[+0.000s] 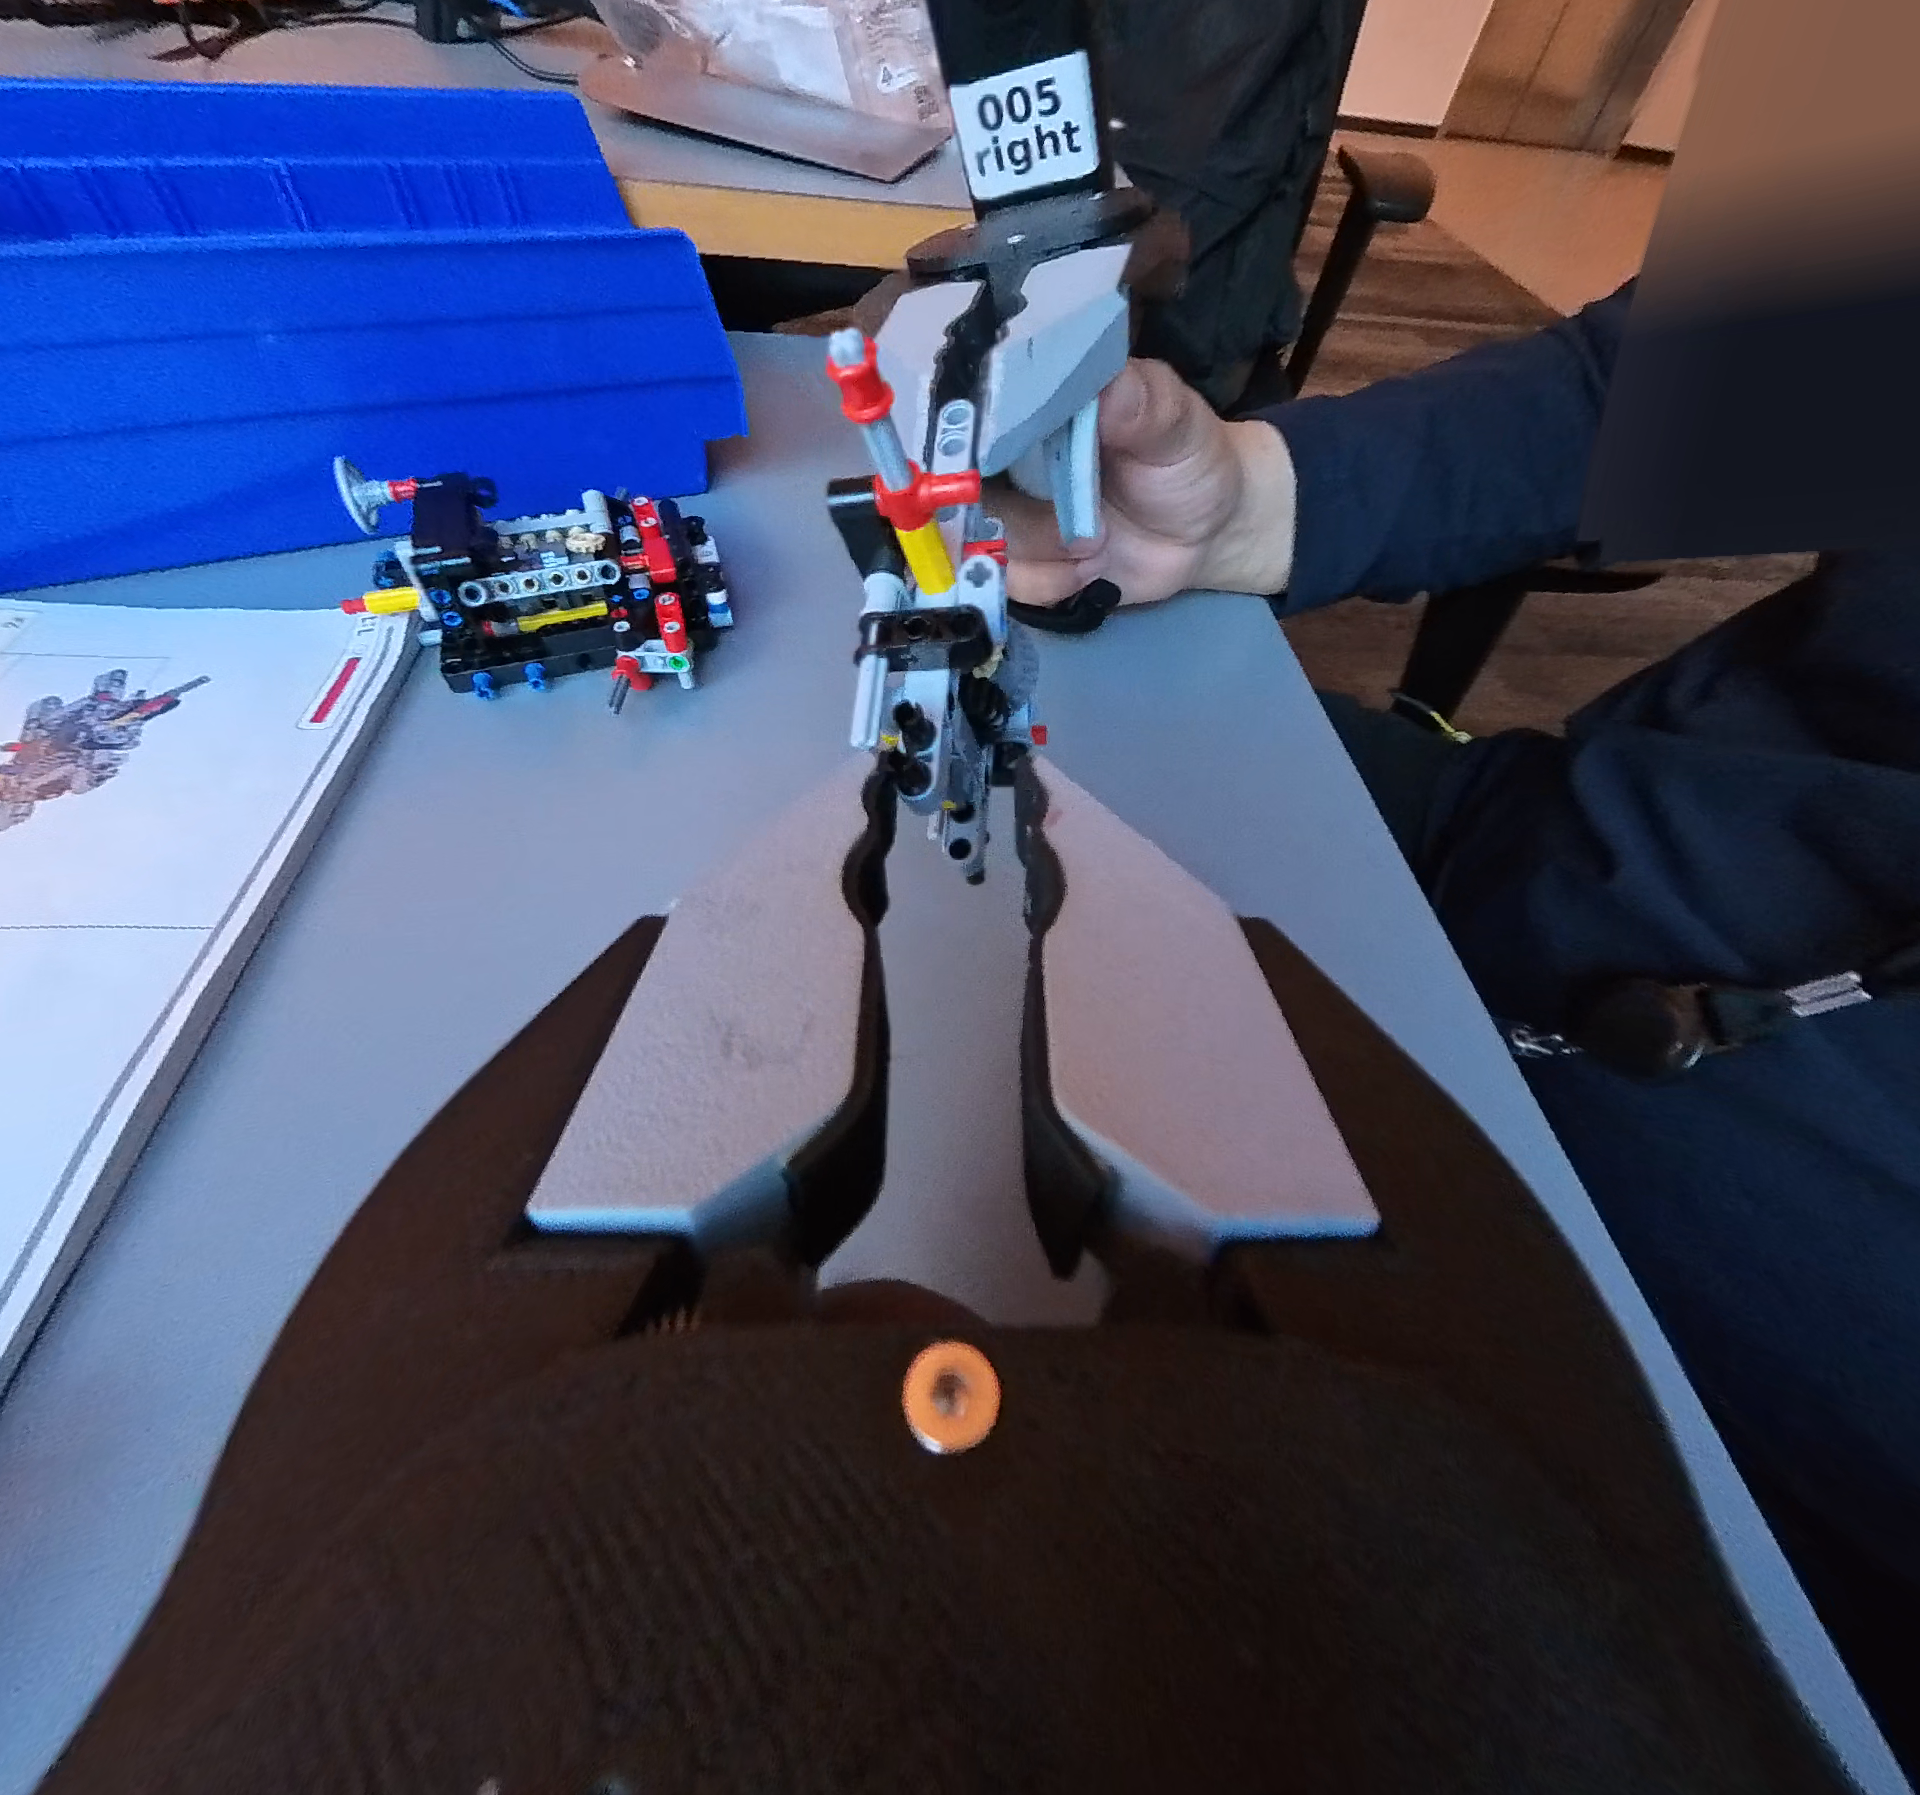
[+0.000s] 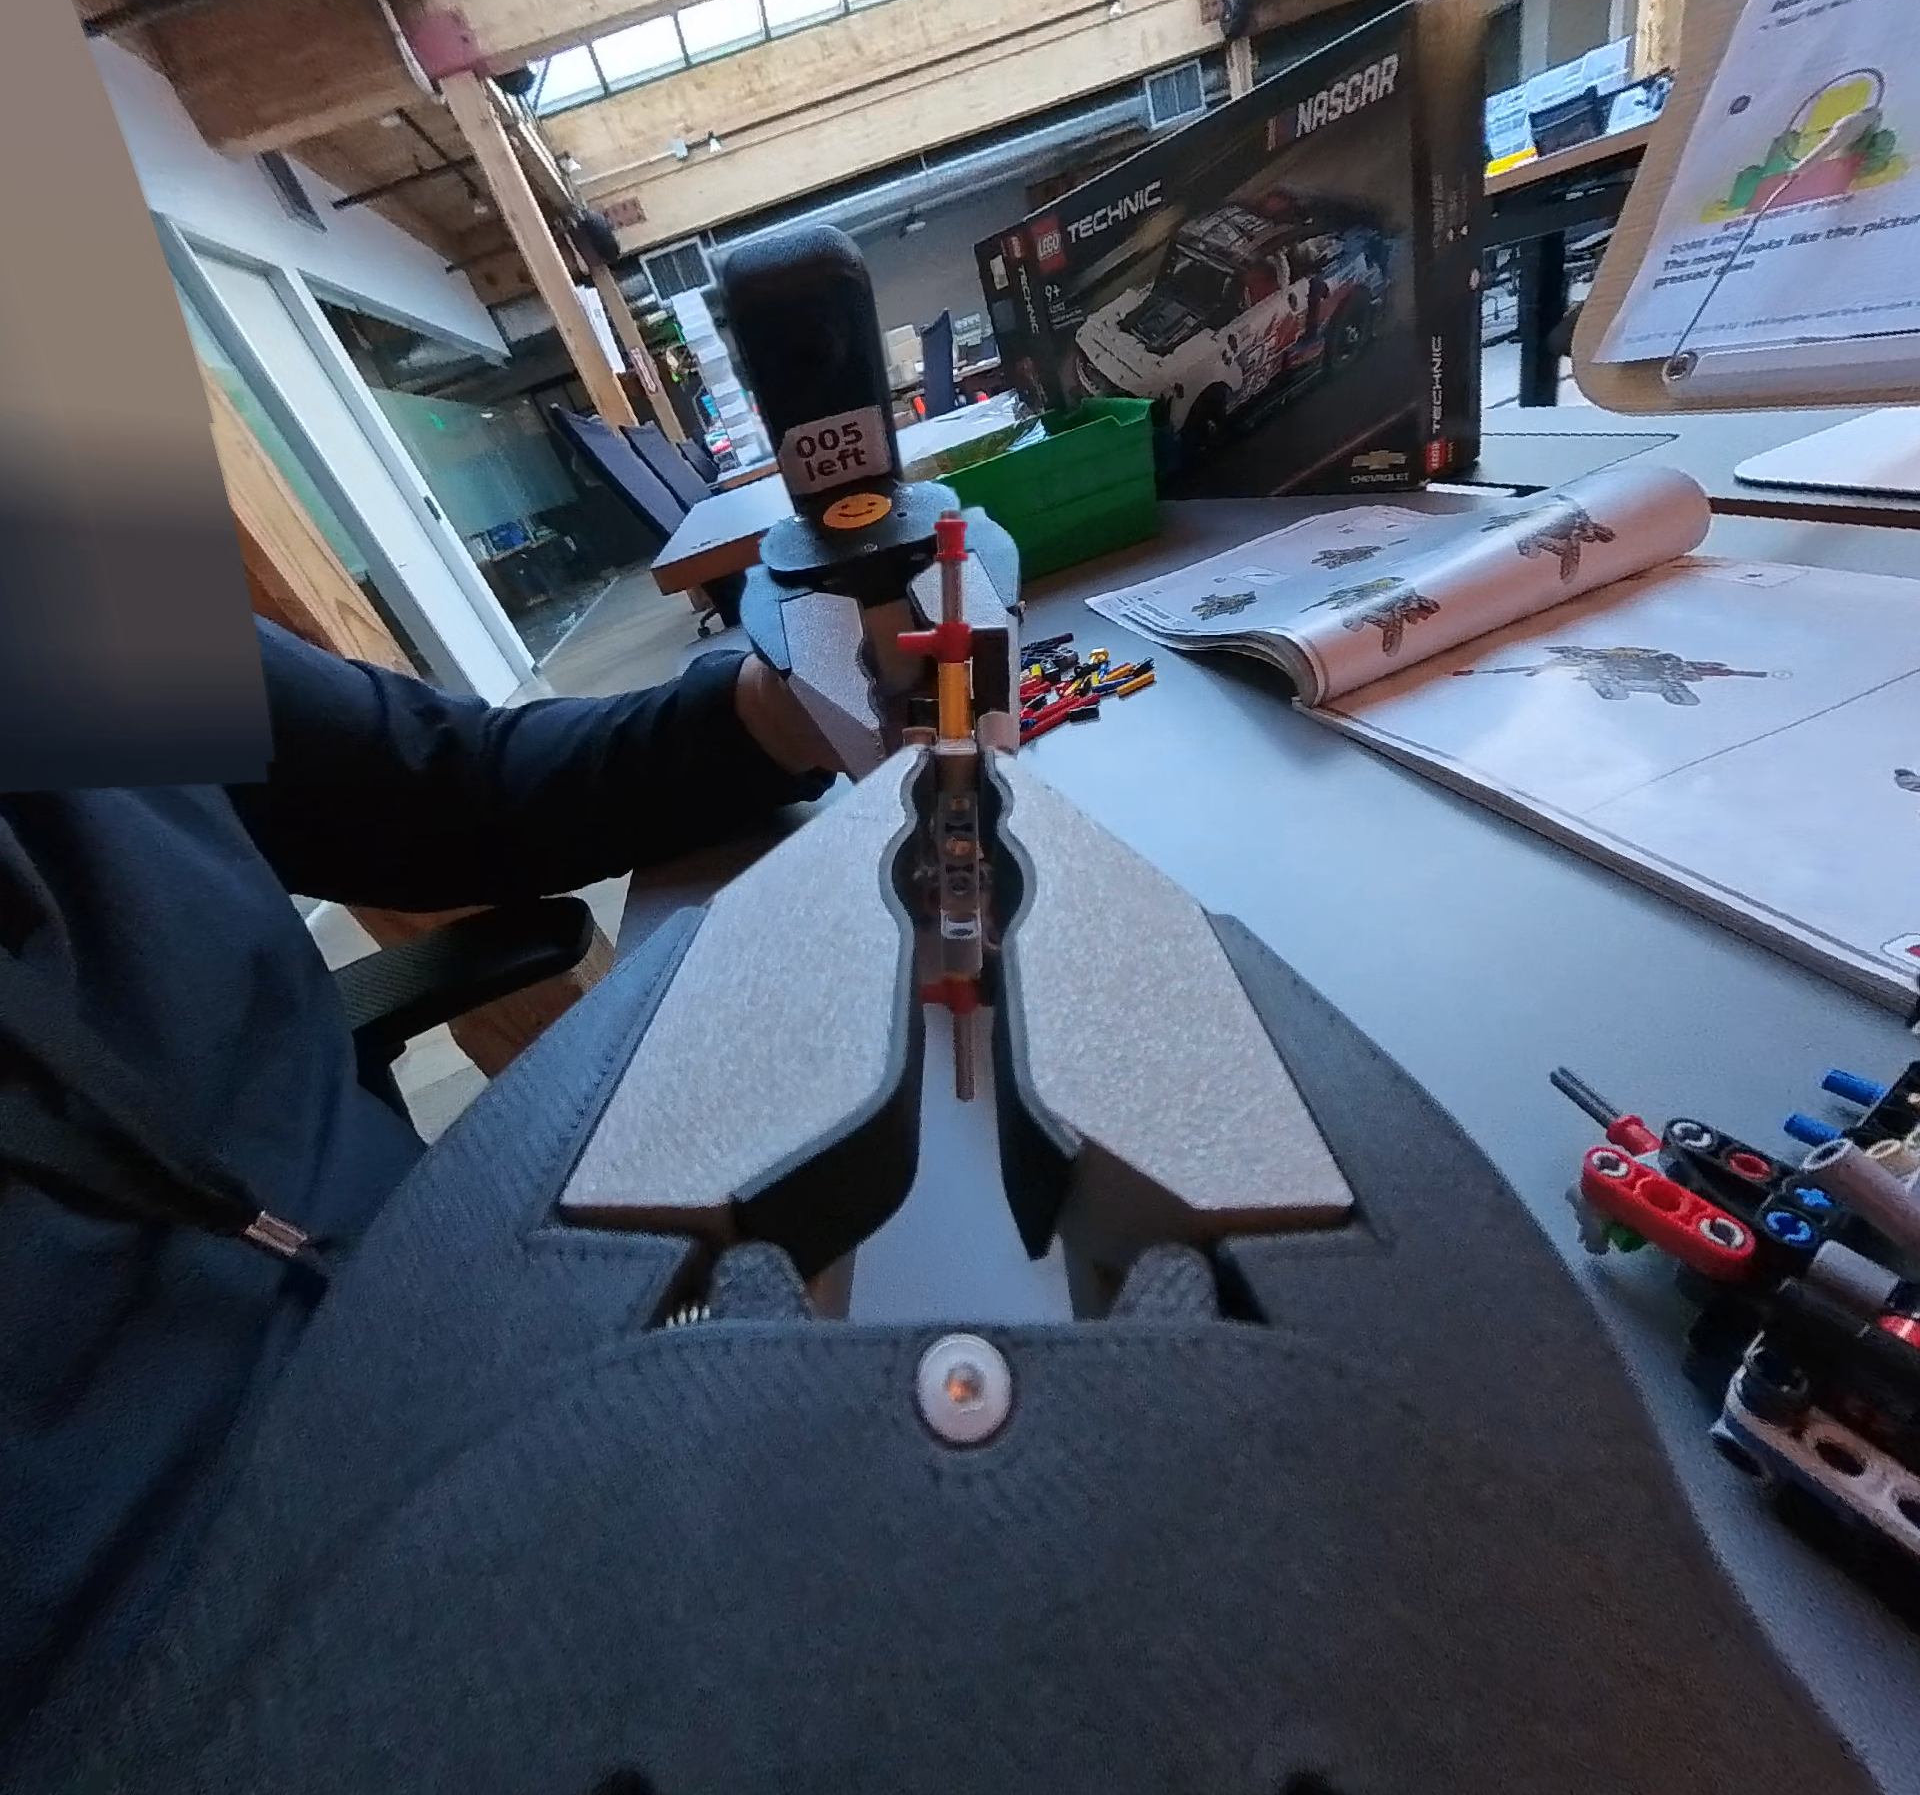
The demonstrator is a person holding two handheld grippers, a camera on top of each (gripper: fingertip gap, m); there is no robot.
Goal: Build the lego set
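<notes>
A slim Technic sub-assembly (image 1: pixel 935 665) of grey beams, black pins and a grey axle with red and yellow sleeves hangs above the grey table (image 1: pixel 520 914). My right gripper (image 2: pixel 956 769) is shut on its grey beam; the left wrist view shows that gripper (image 1: pixel 966 374) clamping the upper end. My left gripper (image 1: pixel 956 789) has its fingertips (image 1: pixel 881 800) against both sides of the lower end, at the black pins. In the right wrist view the left gripper (image 2: pixel 914 644) sits just beyond my tips, around the yellow sleeve (image 2: pixel 951 696).
A larger Technic build (image 1: pixel 561 592) sits on the table beside an open instruction booklet (image 1: pixel 156 758) and blue bins (image 1: pixel 312 343). Loose parts (image 2: pixel 1081 680), a green bin (image 2: pixel 1060 488) and the set's box (image 2: pixel 1268 291) lie farther off. The table edge (image 1: pixel 1403 862) is near. Left tips to right tips: about 6 centimeters. Both grippers' tips are roughly 15 centimeters from the larger Technic build (image 1: pixel 561 592).
</notes>
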